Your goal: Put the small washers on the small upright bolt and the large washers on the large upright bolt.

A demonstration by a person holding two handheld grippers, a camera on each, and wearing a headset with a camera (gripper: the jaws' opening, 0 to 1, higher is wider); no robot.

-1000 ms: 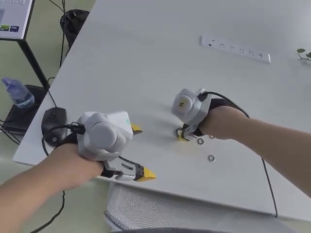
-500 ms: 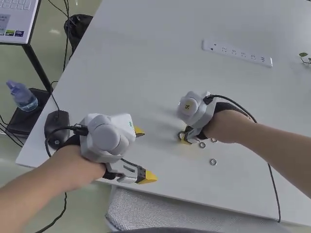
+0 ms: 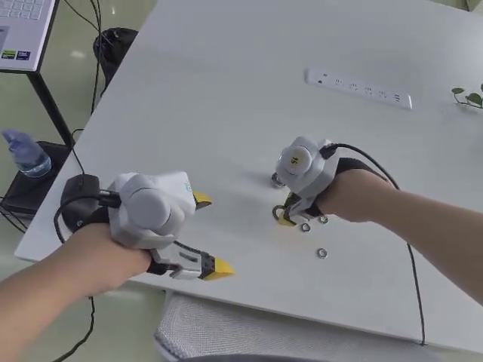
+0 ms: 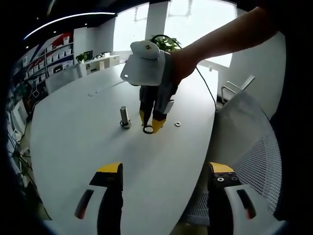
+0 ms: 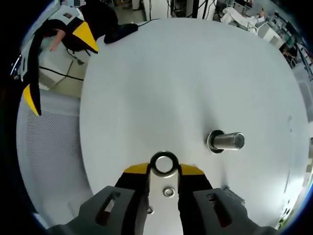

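Steel washer (image 5: 164, 163) pinched in right gripper (image 5: 165, 170), left gripper (image 4: 165, 168) wide open

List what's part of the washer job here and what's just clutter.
Job:
bolt
washer between the right gripper jaws
loose washers on the table
left gripper, jaws open, holding nothing

Clutter:
power strip
bottle
plant
chair
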